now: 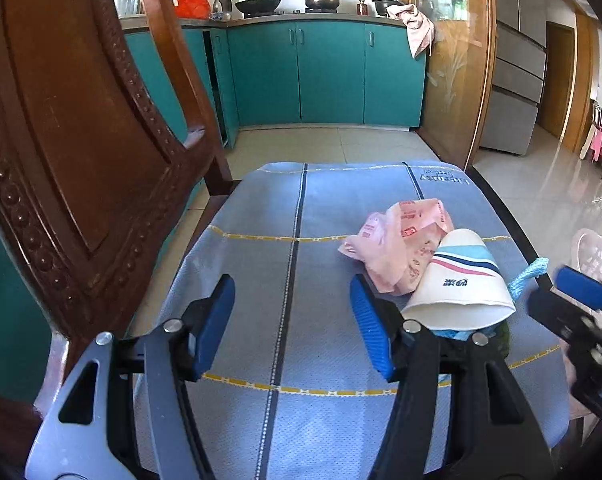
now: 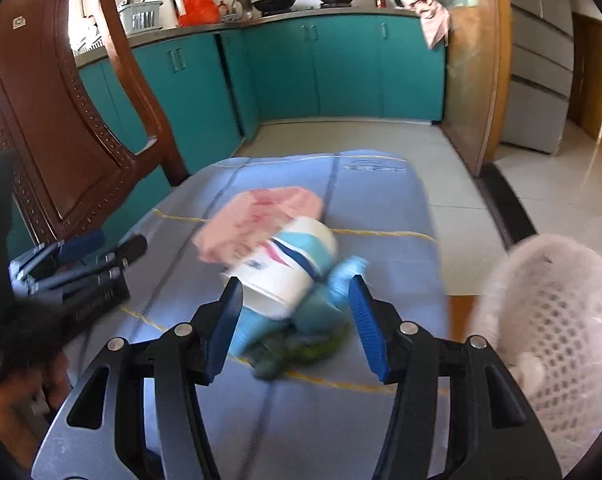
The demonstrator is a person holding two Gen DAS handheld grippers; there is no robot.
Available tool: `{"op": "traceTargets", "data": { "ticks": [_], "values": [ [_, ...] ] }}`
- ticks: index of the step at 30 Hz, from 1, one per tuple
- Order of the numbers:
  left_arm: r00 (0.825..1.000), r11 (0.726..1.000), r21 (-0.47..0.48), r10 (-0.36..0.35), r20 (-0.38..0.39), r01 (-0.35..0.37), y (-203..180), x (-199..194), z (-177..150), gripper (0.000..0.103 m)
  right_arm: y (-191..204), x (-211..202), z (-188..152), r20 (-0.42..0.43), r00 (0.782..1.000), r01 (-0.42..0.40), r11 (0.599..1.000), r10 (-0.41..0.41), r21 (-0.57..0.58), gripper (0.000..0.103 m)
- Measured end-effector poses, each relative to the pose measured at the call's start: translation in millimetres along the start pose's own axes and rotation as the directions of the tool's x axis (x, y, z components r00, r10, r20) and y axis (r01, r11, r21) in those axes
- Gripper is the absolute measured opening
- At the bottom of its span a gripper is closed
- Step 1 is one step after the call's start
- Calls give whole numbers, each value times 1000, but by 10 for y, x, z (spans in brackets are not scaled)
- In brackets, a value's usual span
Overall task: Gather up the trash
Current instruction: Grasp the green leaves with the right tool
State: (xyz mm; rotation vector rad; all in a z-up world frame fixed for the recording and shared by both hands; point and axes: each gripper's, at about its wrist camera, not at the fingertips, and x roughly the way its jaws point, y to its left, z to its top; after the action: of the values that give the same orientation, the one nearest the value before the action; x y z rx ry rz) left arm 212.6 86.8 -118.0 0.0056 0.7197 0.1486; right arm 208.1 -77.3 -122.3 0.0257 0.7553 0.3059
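A trash pile lies on the blue-grey tablecloth (image 1: pixel 261 216). It holds a crumpled pink plastic bag (image 1: pixel 393 240), a tipped white paper cup (image 1: pixel 457 284) with blue and pink stripes, a light blue cord (image 1: pixel 529 276) and something green (image 1: pixel 503 334) under the cup. My left gripper (image 1: pixel 292 284) is open over bare cloth, left of the pile. My right gripper (image 1: pixel 573 294) comes in from the right, apart from the cup. The right wrist view is blurred. There my right gripper (image 2: pixel 297 284) is open, facing the cup (image 2: pixel 285 276), the pink bag (image 2: pixel 261 212) and the green scraps (image 2: pixel 317 346).
A carved wooden chair (image 1: pixel 61 140) stands close on the left of the table. A white mesh basket (image 2: pixel 553 320) sits at the table's right edge. Teal kitchen cabinets (image 1: pixel 329 72) and tiled floor lie beyond. My left gripper (image 2: pixel 85 254) shows at the left of the right wrist view.
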Motion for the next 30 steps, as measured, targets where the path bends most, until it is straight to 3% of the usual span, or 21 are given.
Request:
{"op": "traceTargets", "data": {
  "ticks": [5, 10, 13, 16, 20, 21, 23, 24, 25, 27, 30],
  "values": [
    [1000, 1000, -29, -1, -1, 1, 103, 7, 9, 63, 118, 412, 261, -61, 998, 34, 999, -34, 6, 55],
    [1000, 999, -46, 1, 9, 0, 173, -10, 27, 66, 52, 761, 262, -147, 988, 40, 999, -35, 32, 55],
    [1000, 998, -69, 5, 15, -4, 237, -22, 42, 67, 195, 701, 161, -159, 986, -46, 999, 42, -21, 36],
    [1000, 996, -91, 8, 24, -6, 268, -37, 56, 70, 331, 593, 25, -194, 972, -144, 988, 130, -62, 29],
    [1000, 996, -92, 4, 25, -2, 271, -40, 49, 72, 462, 450, -167, -276, 912, -334, 940, 303, -74, 29],
    [1000, 996, -92, 4, 22, -2, 269, -34, 47, 72, 459, 389, -185, -268, 918, -325, 941, 292, -91, 29],
    [1000, 995, -98, -1, 17, 2, 285, -43, 28, 72, 354, 169, -198, -210, 956, -236, 963, 206, -129, 31],
    [1000, 995, -100, 1, 16, 1, 286, -39, 26, 72, 308, 121, -192, -197, 964, -205, 970, 177, -129, 33],
    [1000, 995, -101, 5, 15, -3, 282, -36, 25, 72, 223, 54, -200, -182, 976, -142, 982, 117, -128, 39],
    [1000, 995, -101, 4, 10, -3, 259, -23, 19, 73, 151, 56, -255, -205, 977, -82, 987, 52, -138, 42],
    [1000, 996, -83, -7, 4, 7, 177, -22, -1, 73, 139, 173, -382, -255, 967, -60, 989, 24, -135, 45]
  ]
}}
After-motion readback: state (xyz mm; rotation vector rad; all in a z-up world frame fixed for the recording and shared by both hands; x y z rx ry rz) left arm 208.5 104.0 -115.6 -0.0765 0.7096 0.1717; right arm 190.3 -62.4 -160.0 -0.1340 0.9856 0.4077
